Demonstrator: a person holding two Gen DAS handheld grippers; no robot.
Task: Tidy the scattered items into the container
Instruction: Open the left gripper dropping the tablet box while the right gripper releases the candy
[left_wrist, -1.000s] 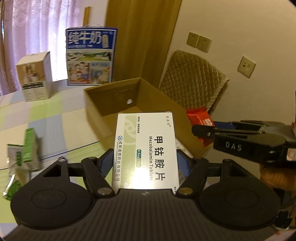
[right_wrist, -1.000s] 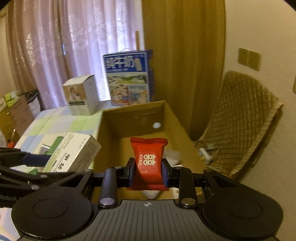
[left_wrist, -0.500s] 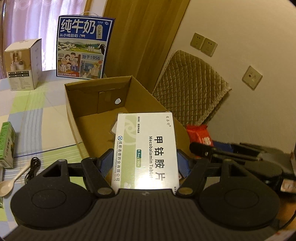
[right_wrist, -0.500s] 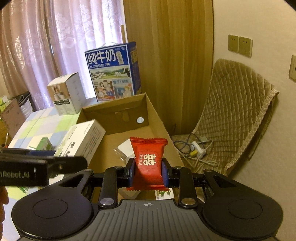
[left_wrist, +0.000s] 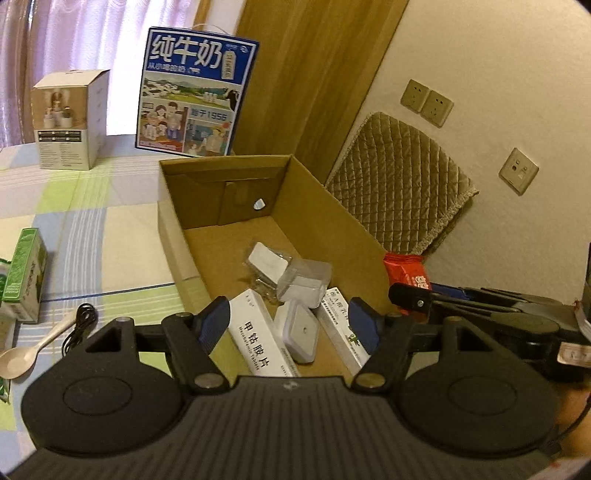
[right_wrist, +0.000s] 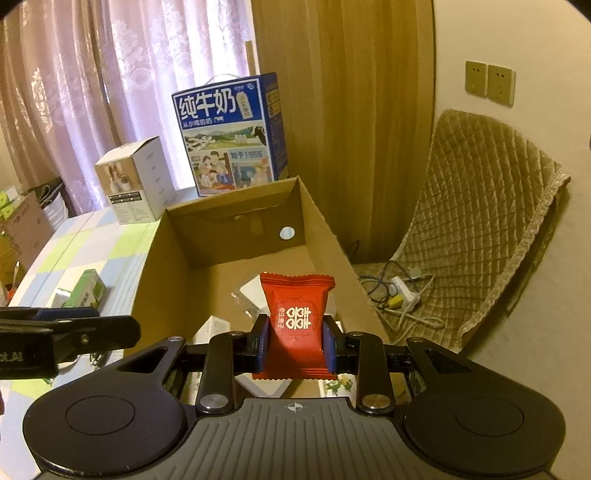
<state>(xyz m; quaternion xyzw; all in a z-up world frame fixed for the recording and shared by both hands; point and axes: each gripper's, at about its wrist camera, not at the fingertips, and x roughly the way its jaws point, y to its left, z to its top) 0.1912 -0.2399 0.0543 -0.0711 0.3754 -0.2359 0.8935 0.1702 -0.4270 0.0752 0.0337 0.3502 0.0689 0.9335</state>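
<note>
Checked tablecloth (left_wrist: 92, 229), cardboard box (left_wrist: 332, 221), perhaps quilted chair (right_wrist: 480, 206)

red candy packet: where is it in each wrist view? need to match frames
Left wrist: red candy packet at right, just past the cardboard box's right wall, clamped at the tip of the right hand-held gripper.
Right wrist: red candy packet bottom centre, between the blue pads.
Shared landmark: blue milk carton behind the box.
</note>
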